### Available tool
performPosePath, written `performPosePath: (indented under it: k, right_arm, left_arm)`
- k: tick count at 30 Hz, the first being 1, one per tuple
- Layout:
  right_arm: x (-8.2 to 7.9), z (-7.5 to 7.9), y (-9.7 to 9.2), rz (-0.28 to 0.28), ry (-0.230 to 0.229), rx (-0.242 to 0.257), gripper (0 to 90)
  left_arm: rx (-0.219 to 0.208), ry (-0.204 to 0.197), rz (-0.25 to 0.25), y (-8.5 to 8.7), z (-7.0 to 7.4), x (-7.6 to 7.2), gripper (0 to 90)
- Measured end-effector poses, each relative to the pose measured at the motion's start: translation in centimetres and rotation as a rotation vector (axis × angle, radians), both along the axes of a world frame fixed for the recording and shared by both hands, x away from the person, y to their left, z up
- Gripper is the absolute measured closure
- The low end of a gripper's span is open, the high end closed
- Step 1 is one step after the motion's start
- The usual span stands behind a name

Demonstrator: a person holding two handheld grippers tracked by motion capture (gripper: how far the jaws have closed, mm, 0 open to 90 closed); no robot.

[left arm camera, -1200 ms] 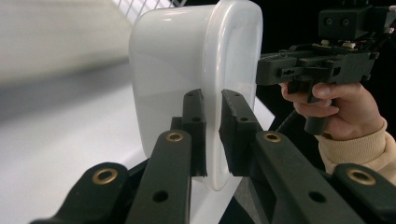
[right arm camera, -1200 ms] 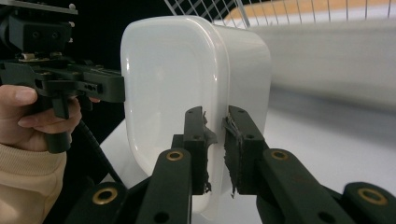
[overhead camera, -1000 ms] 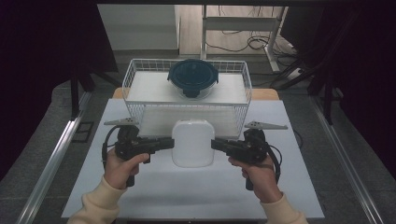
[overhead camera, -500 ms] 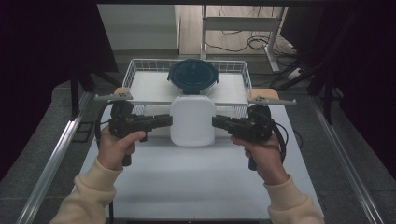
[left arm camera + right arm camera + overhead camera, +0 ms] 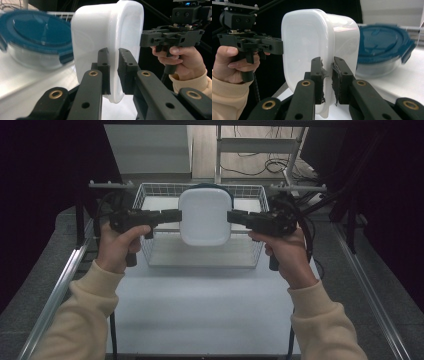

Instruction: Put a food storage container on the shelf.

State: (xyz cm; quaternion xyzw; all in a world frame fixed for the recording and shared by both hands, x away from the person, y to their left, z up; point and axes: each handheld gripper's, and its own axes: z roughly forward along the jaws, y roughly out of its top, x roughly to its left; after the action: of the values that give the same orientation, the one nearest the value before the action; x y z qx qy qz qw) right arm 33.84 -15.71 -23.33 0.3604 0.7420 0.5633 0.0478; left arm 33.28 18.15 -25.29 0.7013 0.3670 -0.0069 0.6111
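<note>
From the high view we see the white rounded-rectangular plastic container (image 5: 205,216) held in the air between us, above the near part of the white wire basket (image 5: 200,227) at the far end of the pale table (image 5: 200,305). Our left gripper (image 5: 176,215) pinches its left rim and our right gripper (image 5: 232,216) its right rim, the hands level with each other. In the left gripper view the two black jaws stand narrow, clamped across the container's (image 5: 110,45) thin rim wall, with the round clear container with the blue clip lid (image 5: 37,42) resting in the basket behind it and the right gripper (image 5: 143,40) at the far rim. In the right gripper view the jaws are likewise pressed tight on the rim of the white container (image 5: 319,47), frayed pad material bunched against the plastic, the blue-lidded container (image 5: 384,50) just beyond and the left gripper (image 5: 280,47) opposite. We judge the step to be carrying the container over into the basket; to do it well we should keep both hands at one height and one spacing so the rim neither twists nor slips, clear the near wire wall, steer to the free floor short of the blue lid, and lower it flat before loosening either grip.
</note>
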Motion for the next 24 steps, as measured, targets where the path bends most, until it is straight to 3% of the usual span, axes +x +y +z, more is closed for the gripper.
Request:
performPosePath:
  k: [10, 18, 24]
  right_arm:
    - [3.3, 3.0, 0.6, 0.002, 0.007, 0.009, 79.7]
    - [6.1, 3.3, 1.1, -0.009, 0.053, 0.009, 79.7]
    - [7.4, 2.9, 1.2, -0.013, 0.067, 0.011, 79.6]
  left_arm:
    - [-0.030, 0.049, -0.013, 0.9, 2.3, 4.1, 80.4]
    - [-0.045, 0.113, -0.009, 1.3, 2.3, 7.2, 80.1]
    - [-0.053, 0.142, -0.006, 1.3, 1.7, 8.7, 79.9]
